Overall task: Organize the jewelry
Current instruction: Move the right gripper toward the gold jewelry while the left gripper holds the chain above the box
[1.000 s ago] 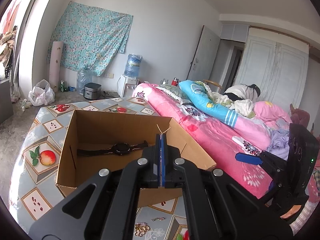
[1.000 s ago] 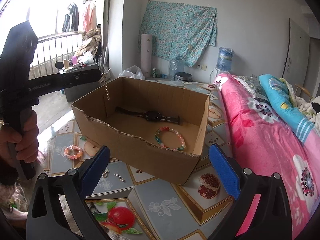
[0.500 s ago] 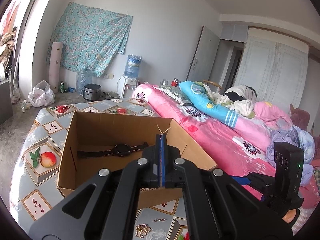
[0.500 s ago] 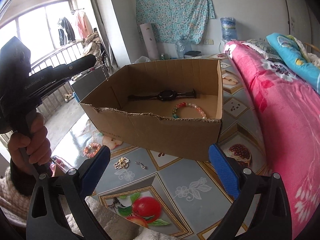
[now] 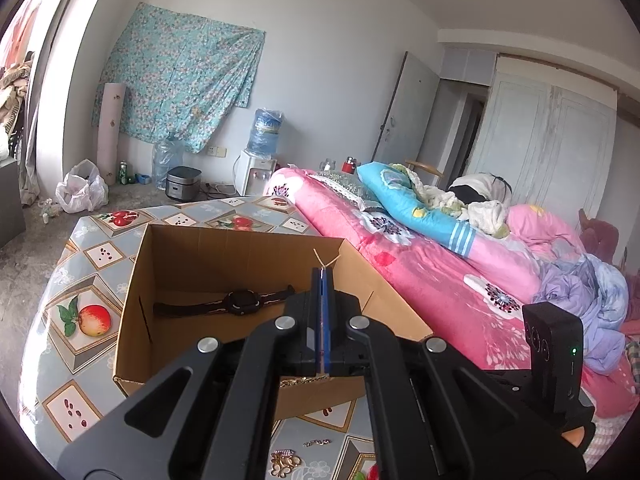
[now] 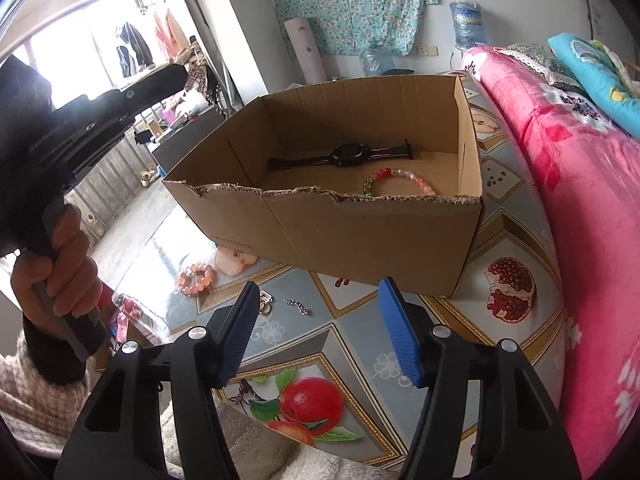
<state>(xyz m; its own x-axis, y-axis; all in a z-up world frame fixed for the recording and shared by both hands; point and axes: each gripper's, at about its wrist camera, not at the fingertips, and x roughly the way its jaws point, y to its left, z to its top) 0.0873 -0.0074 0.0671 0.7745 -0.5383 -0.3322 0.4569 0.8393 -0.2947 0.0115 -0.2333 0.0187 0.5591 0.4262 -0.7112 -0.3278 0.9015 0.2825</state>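
An open cardboard box [image 6: 360, 232] stands on the table with a black watch [image 6: 348, 156] and a multicoloured bead bracelet [image 6: 400, 180] inside. My left gripper [image 5: 323, 276] is held over the box's near side. It is shut on a thin gold chain [image 5: 326, 260], whose strand also shows under the pads. My right gripper [image 6: 318, 290] points down at the table in front of the box, its jaws closing with nothing between them. Just beyond its tips lie a small silver piece [image 6: 298, 306], gold earrings [image 6: 266, 304] and a pink bead bracelet [image 6: 196, 278].
The table wears a fruit-patterned cloth [image 6: 320, 400]. A bed with a pink blanket [image 6: 580, 240] runs along its right side. A person's hand [image 6: 56, 276] grips the left gripper's handle at the left. More gold pieces [image 5: 286, 462] lie below the left gripper.
My right gripper has dipped toward the table, rolled a little, and its jaws have narrowed. The left gripper and the box contents have not moved.
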